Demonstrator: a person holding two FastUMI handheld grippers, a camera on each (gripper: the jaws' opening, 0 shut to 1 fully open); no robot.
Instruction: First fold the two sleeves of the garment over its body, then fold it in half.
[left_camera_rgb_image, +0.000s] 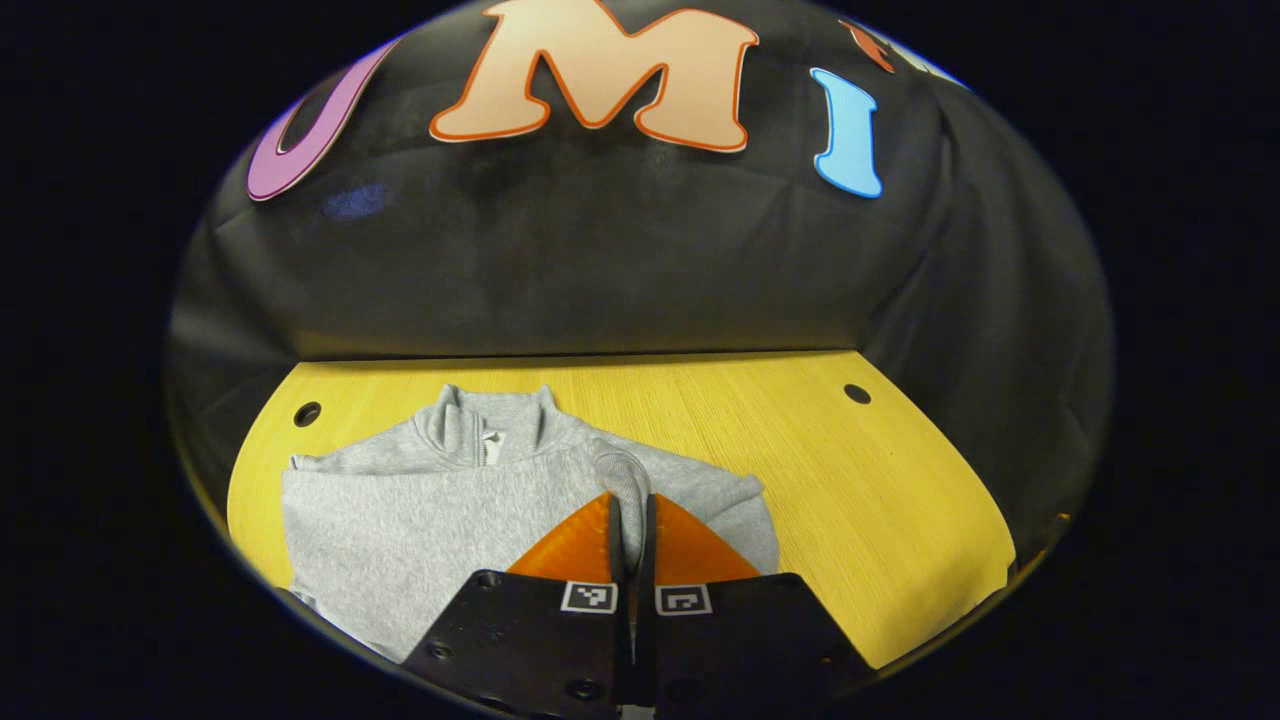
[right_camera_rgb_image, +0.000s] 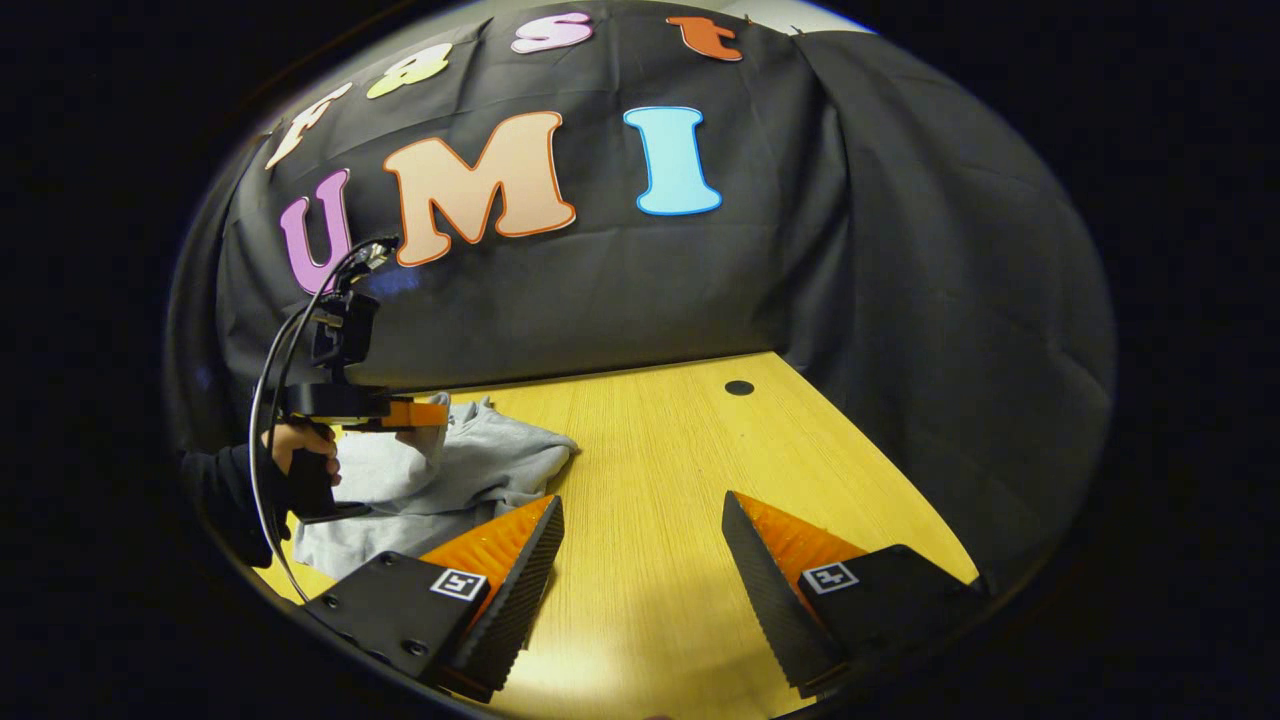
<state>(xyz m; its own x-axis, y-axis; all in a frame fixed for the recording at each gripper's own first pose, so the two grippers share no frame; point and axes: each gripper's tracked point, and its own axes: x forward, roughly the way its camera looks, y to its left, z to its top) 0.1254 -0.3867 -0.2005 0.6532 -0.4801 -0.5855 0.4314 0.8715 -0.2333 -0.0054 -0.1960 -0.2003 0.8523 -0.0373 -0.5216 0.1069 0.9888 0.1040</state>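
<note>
A grey sweatshirt (left_camera_rgb_image: 400, 510) lies flat on the yellow wooden table (left_camera_rgb_image: 850, 500), collar (left_camera_rgb_image: 490, 425) toward the back wall. My left gripper (left_camera_rgb_image: 632, 515) is shut on a sleeve cuff (left_camera_rgb_image: 622, 475), which it holds up over the garment's body. In the right gripper view, a hand (right_camera_rgb_image: 300, 445) holds that left gripper (right_camera_rgb_image: 405, 413) with grey cloth hanging from it above the sweatshirt (right_camera_rgb_image: 490, 460). My right gripper (right_camera_rgb_image: 641, 500) hovers open over bare table to the right of the garment, with nothing between its fingers.
Black cloth walls close the table at the back and right. Round holes sit in the tabletop near the back corners (left_camera_rgb_image: 307, 413) (left_camera_rgb_image: 857, 393) (right_camera_rgb_image: 739, 387). A black cable (right_camera_rgb_image: 262, 420) loops from the left gripper.
</note>
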